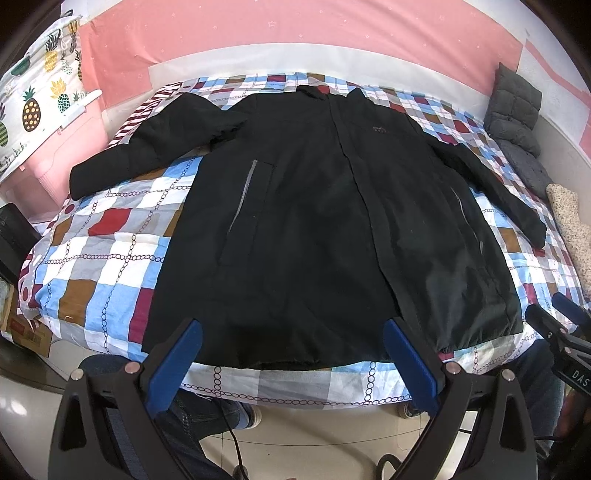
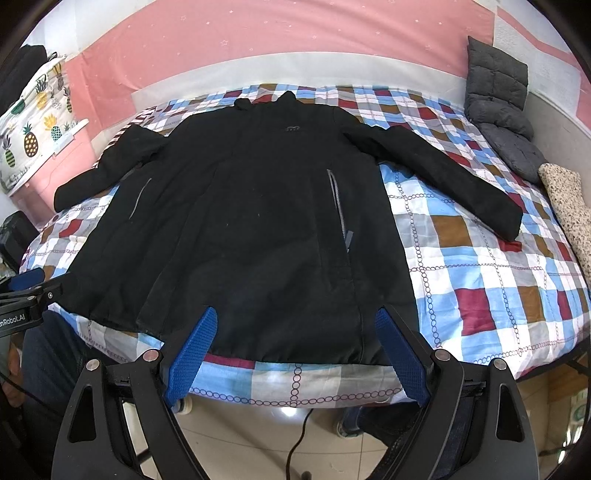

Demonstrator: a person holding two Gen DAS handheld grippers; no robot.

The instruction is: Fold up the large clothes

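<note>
A large black jacket [image 1: 314,206] lies flat and face up on the checked bedspread [image 1: 103,251], collar at the far side, hem at the near edge, both sleeves spread out. It also shows in the right wrist view [image 2: 251,221]. My left gripper [image 1: 291,332] is open and empty, hovering just off the near bed edge above the hem. My right gripper [image 2: 295,321] is open and empty too, above the hem further right. The right gripper shows at the right edge of the left wrist view [image 1: 565,321]; the left gripper shows at the left edge of the right wrist view [image 2: 26,288].
A grey quilted cushion [image 2: 498,107] and a speckled pillow [image 2: 569,206] lie along the bed's right side. A pink cabinet with a pineapple-print cloth [image 1: 40,103] stands at the left. A pink wall [image 1: 295,33] is behind the bed. Tiled floor [image 2: 280,435] lies below the grippers.
</note>
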